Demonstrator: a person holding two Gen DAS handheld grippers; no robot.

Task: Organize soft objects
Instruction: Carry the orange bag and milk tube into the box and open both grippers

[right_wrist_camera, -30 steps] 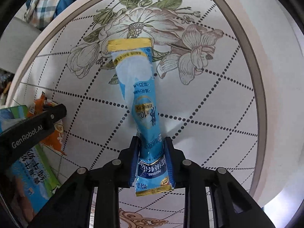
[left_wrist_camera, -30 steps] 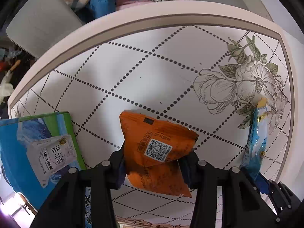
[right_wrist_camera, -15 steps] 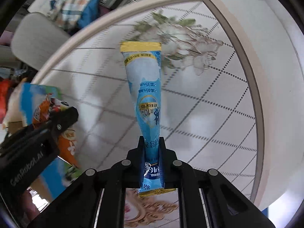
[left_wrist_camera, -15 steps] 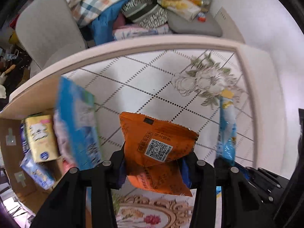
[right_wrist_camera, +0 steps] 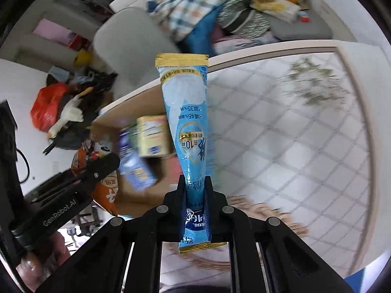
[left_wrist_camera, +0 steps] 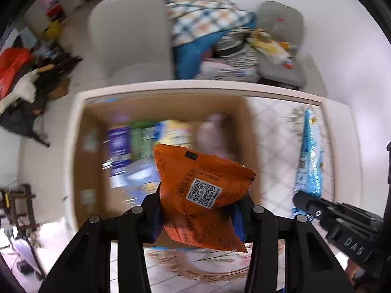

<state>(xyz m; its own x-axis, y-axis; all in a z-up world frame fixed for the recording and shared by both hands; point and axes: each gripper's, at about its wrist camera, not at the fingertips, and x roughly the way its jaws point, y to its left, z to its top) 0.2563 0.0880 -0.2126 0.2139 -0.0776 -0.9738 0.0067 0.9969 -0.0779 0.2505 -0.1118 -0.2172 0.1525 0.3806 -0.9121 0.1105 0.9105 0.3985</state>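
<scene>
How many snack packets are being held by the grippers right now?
2: the crinkly orange foil packet is clamped in the left gripper, and the long blue foil stick pouch in the right gripper. More packets may sit blurred in the cardboard box.

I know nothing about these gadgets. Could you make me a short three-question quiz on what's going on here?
1. True or false: the left gripper is clamped on an orange snack bag.
2. What does the right gripper hold? A) a long blue packet B) a spoon C) nothing
3. What sort of container sits on the table with packages inside?

Key: 1 true. 2 A, the blue packet. 3 a cardboard box.
</scene>
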